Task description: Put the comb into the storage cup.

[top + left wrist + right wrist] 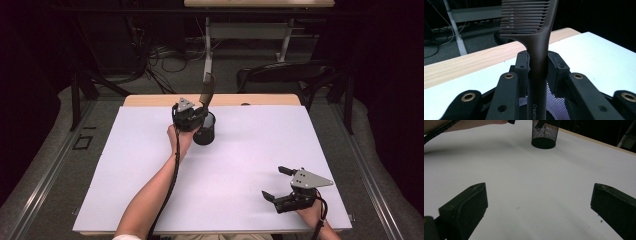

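A dark brown comb point(207, 90) stands upright over a black mesh cup point(204, 129) near the table's far middle. My left gripper point(198, 113) is shut on the comb's handle, just above the cup's rim. In the left gripper view the comb point(537, 47) rises between the jaws, teeth at the top, and the cup's mesh point(554, 103) shows below. My right gripper point(277, 183) rests open near the front right of the table, nothing between its jaws. In the right gripper view the cup point(545, 133) stands far off.
A white sheet point(240, 150) covers the table, with a wooden edge point(150, 100) showing at the back. Another desk point(260, 25) and a dark chair point(285, 75) stand beyond the table. Cables lie on the floor there.
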`<act>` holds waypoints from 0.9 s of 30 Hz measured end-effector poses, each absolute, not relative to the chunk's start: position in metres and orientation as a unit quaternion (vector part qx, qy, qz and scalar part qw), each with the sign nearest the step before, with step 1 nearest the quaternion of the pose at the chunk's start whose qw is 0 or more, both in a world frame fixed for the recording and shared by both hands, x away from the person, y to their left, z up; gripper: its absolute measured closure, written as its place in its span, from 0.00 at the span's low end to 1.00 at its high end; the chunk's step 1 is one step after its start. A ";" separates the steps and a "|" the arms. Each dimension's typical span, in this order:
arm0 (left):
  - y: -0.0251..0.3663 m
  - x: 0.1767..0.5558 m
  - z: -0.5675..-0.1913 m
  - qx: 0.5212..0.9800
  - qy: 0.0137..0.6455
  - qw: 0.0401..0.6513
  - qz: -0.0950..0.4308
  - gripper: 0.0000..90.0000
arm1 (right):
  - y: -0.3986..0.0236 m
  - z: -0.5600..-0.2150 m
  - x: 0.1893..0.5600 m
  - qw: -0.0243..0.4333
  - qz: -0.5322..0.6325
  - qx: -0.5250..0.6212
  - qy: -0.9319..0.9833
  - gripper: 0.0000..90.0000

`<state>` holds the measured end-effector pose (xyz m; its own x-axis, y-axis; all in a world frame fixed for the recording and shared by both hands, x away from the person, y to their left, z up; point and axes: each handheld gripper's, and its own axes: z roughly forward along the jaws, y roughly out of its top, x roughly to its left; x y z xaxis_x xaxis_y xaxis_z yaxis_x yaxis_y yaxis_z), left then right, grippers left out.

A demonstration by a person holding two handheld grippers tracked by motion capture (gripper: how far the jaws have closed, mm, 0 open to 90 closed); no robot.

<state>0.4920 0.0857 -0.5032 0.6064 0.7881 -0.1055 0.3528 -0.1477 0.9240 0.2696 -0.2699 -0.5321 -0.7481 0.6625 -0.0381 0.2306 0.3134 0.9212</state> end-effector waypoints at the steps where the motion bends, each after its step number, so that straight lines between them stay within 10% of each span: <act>1: 0.086 0.492 -0.503 0.728 0.392 0.522 0.209 0.81 | -0.270 -0.532 0.270 0.211 0.512 0.285 0.782 0.01; 27: 0.087 0.487 -0.513 0.729 0.394 0.520 0.210 0.80 | -0.270 -0.532 0.270 0.211 0.511 0.286 0.783 0.01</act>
<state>0.4866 0.0870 -0.5134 0.6020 0.7919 -0.1030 0.3550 -0.1498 0.9228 0.2699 -0.2699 -0.5322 -0.7474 0.6633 -0.0378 0.2319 0.3139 0.9207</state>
